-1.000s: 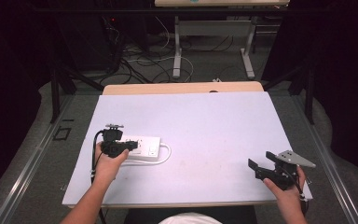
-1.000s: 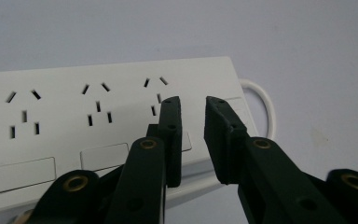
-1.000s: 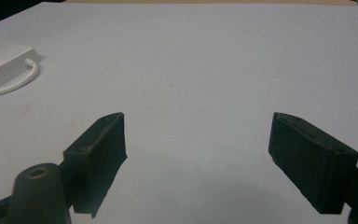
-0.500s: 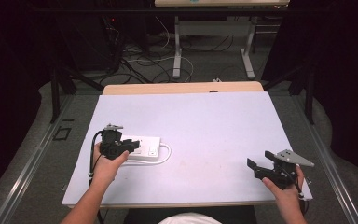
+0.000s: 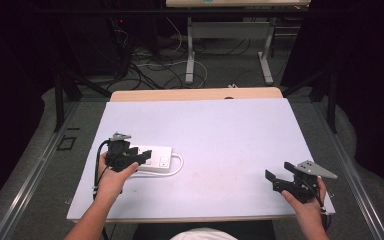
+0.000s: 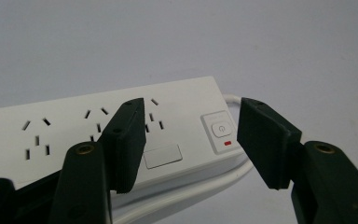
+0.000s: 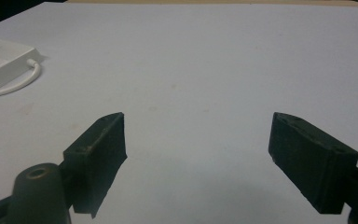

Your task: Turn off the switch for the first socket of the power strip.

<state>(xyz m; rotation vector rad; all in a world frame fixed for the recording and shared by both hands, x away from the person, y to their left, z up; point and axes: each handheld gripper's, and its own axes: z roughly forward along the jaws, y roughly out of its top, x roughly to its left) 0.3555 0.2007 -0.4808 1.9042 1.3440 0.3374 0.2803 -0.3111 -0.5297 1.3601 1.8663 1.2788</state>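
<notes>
- Left gripper (image 6: 191,135) poised over the power strip (image 5: 155,159), jaws spread, one pad above the sockets, the other off the switch end; nothing pinched yet.
- Right gripper (image 5: 280,179) parked well apart from the power strip, toward the table's (image 5: 230,125) near right corner, jaws spread wide and empty.
- Power strip flat on the table, under the left gripper, white cord (image 6: 177,198) looped just beside it.
- Switch button (image 6: 220,128) with red mark, apparently untouched; judged an early stage, gripping or pressing left to do.
</notes>
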